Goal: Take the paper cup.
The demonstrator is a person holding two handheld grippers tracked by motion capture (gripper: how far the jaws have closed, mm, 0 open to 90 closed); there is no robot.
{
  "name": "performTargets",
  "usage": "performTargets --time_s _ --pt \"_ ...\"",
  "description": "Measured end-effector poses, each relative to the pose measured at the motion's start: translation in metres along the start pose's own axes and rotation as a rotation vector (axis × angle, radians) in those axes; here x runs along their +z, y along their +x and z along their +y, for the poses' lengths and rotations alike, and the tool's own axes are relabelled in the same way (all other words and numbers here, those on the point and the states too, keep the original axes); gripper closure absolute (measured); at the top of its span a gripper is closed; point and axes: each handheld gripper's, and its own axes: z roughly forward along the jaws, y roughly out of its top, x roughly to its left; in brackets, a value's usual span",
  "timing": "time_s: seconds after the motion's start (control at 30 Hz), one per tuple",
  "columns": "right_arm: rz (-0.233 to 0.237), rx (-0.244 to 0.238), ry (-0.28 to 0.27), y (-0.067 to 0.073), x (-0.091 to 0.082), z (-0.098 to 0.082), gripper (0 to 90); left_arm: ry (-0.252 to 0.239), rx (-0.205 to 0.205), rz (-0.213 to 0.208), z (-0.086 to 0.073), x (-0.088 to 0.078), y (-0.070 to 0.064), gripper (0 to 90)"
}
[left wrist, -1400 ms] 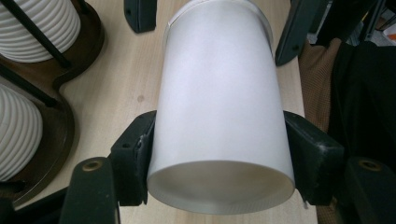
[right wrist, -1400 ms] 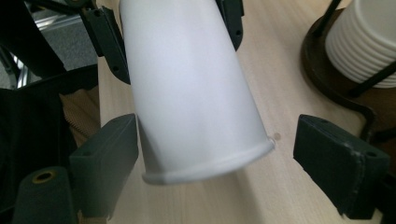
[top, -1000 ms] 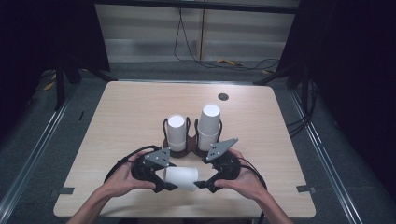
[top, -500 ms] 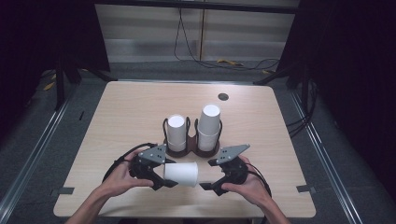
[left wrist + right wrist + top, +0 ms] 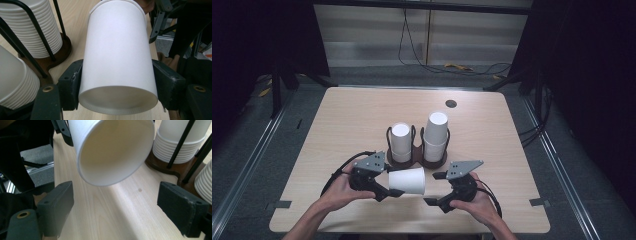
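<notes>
A white paper cup lies on its side above the table, clamped near its base between the jaws of the left gripper, its open mouth facing the right gripper. That gripper's jaws stand wide apart, just beside the rim, touching nothing. Behind, a dark 2-slot holder carries 2 stacks of cups, the right one taller.

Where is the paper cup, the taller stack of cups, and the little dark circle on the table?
paper cup (image 5: 117, 50), left gripper view, its side wall
taller stack of cups (image 5: 436, 131), high view, upper side
dark circle (image 5: 451, 104), high view, its middle
</notes>
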Motion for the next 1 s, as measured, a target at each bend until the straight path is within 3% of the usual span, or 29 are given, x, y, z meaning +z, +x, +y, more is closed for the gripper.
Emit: performTargets --time_s 0.17,0.43,0.67,1.0 --pt "-0.001 -0.007 -0.045 0.001 -0.001 0.001 13.5 -0.045 -0.001 0.000 -0.001 0.001 -0.001 32.2" --pt "0.008 -0.012 -0.105 0.000 -0.003 0.006 13.5 -0.062 -0.011 -0.013 -0.001 0.003 -0.002 32.1" --pt "0.028 -0.022 -0.117 -0.003 0.002 0.017 12.8 -0.070 -0.010 -0.017 0.000 0.005 -0.003 32.1" --pt "0.096 -0.027 -0.133 -0.005 0.015 0.025 12.8 -0.080 -0.008 -0.030 0.000 0.005 -0.004 32.1"
